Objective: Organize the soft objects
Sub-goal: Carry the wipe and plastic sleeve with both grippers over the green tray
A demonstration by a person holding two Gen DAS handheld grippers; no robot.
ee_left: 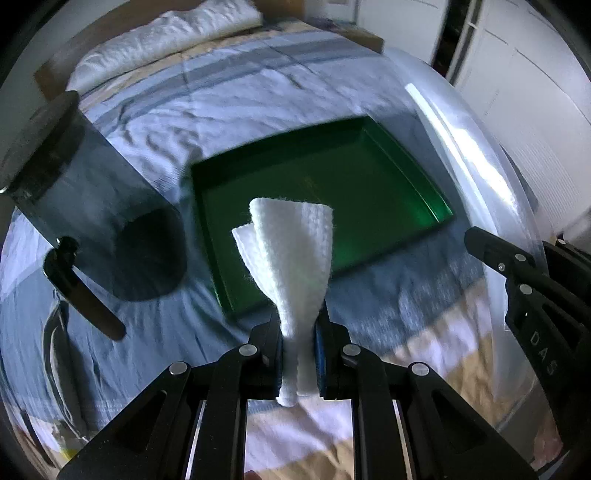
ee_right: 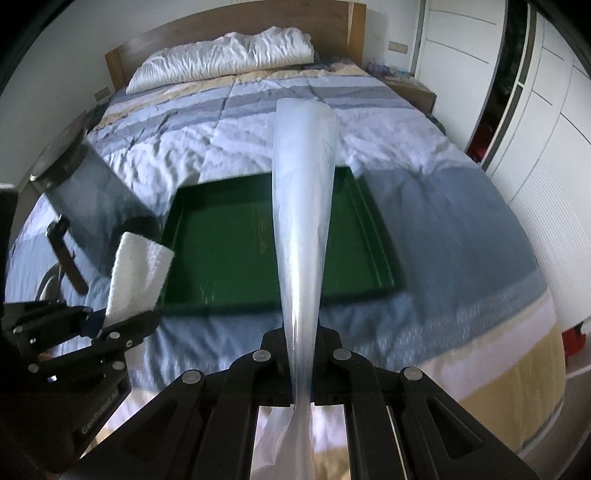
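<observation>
My left gripper [ee_left: 299, 326] is shut on a folded white cloth [ee_left: 291, 243], which stands up from the jaws over the near edge of a green tray [ee_left: 369, 177] lying on the bed. My right gripper [ee_right: 301, 338] is shut on a clear plastic bag [ee_right: 303, 184] that rises in a long twisted strip above the tray [ee_right: 229, 240]. In the right wrist view, the left gripper [ee_right: 107, 325] and the cloth [ee_right: 136, 273] are at the lower left, beside the tray's near left corner. In the left wrist view, the bag [ee_left: 472, 147] and the right gripper [ee_left: 495, 258] are at the right edge.
A dark see-through cylindrical container [ee_left: 92, 203] lies tilted on the bed [ee_right: 443, 206] left of the tray. A white pillow [ee_right: 221, 55] lies against the wooden headboard [ee_right: 236, 22]. White wardrobe doors [ee_right: 535, 147] stand to the right of the bed.
</observation>
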